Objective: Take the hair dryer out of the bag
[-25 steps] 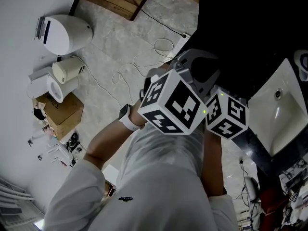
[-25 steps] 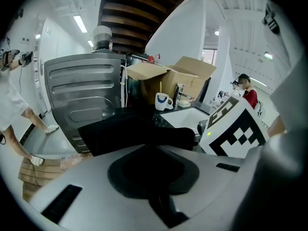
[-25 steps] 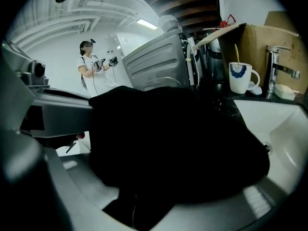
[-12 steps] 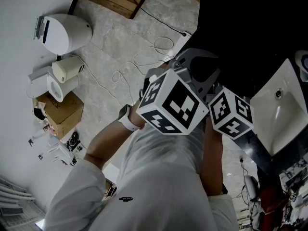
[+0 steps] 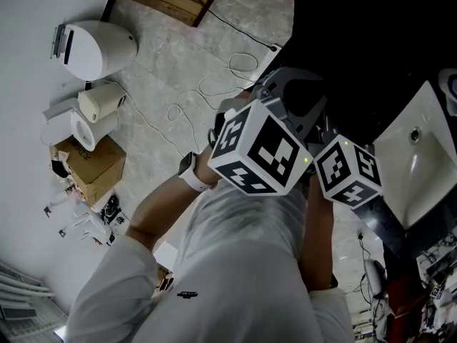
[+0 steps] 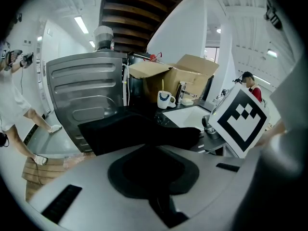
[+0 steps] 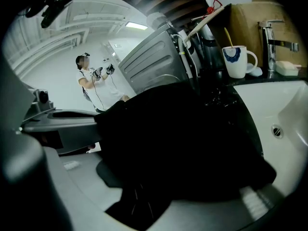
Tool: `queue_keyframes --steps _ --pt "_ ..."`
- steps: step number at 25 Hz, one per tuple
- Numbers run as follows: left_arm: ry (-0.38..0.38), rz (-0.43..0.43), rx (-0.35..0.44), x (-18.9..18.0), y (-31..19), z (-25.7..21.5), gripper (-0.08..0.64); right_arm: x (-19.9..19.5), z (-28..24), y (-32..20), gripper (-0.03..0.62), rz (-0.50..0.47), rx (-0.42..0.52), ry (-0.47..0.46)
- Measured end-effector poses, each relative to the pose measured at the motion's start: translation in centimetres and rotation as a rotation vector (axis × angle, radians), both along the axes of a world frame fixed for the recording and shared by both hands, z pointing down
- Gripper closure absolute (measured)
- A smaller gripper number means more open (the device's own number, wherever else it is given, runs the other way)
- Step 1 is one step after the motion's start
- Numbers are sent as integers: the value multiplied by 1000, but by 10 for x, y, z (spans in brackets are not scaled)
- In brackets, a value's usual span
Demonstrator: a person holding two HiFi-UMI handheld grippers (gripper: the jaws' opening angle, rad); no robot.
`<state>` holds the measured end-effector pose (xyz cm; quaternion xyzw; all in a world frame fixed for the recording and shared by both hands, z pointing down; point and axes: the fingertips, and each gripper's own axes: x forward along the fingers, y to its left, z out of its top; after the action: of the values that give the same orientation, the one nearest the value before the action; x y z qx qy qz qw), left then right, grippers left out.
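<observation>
The right tongs (image 7: 159,177) have just been closing (though they stand wide), with the black bag (image 7: 183,138) bulking between their jaws. In the head view their marker cube (image 5: 350,171) has rolled and slid a little toward the sink (image 5: 418,159). The left tongs (image 6: 154,153) have kept still, pinched shut on the bag's edge. The bag lies on the dark desk (image 7: 219,97); the hair dryer itself cannot be seen.

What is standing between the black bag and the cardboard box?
A white mug and a metal tap stand there, as the left gripper view shows.
</observation>
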<state>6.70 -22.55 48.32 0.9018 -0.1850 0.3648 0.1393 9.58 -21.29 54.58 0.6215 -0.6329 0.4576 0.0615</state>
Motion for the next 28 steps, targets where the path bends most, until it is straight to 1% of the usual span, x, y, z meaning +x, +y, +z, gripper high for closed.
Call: queue_keyframes --steps 6,13,22,28 --pt "-18 -2 17 -2 1 4 537 -4 -2 16 388 -11 -12 4" --pt "-28 -13 36 -2 7 2 537 0 -7 39 388 -36 -14 19" --pt "-38 -33 68 -3 17 -5 537 5 -24 69 390 -81 2 -8" --pt "-44 -16 80 2 29 -8 536 16 -25 90 390 -91 -3 -13"
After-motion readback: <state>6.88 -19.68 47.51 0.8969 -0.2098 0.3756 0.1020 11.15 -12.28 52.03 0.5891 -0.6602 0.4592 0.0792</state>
